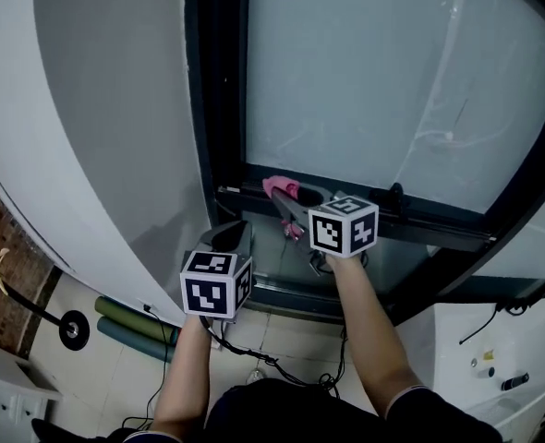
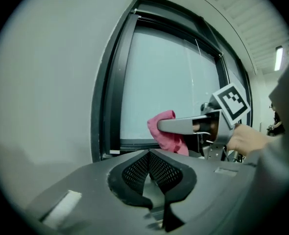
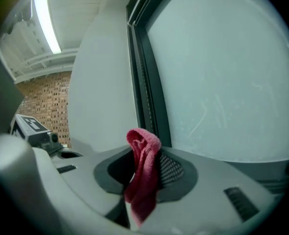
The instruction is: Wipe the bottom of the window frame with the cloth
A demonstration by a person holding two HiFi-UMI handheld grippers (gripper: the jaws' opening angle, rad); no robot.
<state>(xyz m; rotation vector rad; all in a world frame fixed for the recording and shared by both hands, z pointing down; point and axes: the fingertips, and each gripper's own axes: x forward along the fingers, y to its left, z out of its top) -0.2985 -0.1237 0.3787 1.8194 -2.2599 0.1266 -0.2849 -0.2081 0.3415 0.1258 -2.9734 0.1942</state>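
A frosted glass pane [image 1: 365, 81] fills the dark window frame [image 1: 219, 109], set in a pale grey wall [image 1: 106, 118]. To the left runs a red brick wall [image 3: 49, 106] — above it a fluorescent tube [image 3: 46, 18] glows on the white ceiling [image 3: 85, 13]. Below, pale floor tiles [image 1: 291, 335] carry two rolled green mats [image 1: 129, 326] and black cables [image 1: 254, 358] — a white unit [image 1: 466, 340] stands at right.

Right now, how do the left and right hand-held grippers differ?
The right hand-held gripper is clamped on the pink cloth; the left hand-held gripper is shut on nothing. The right reaches the window frame's bottom rail; the left hangs back, lower. Both are closed.
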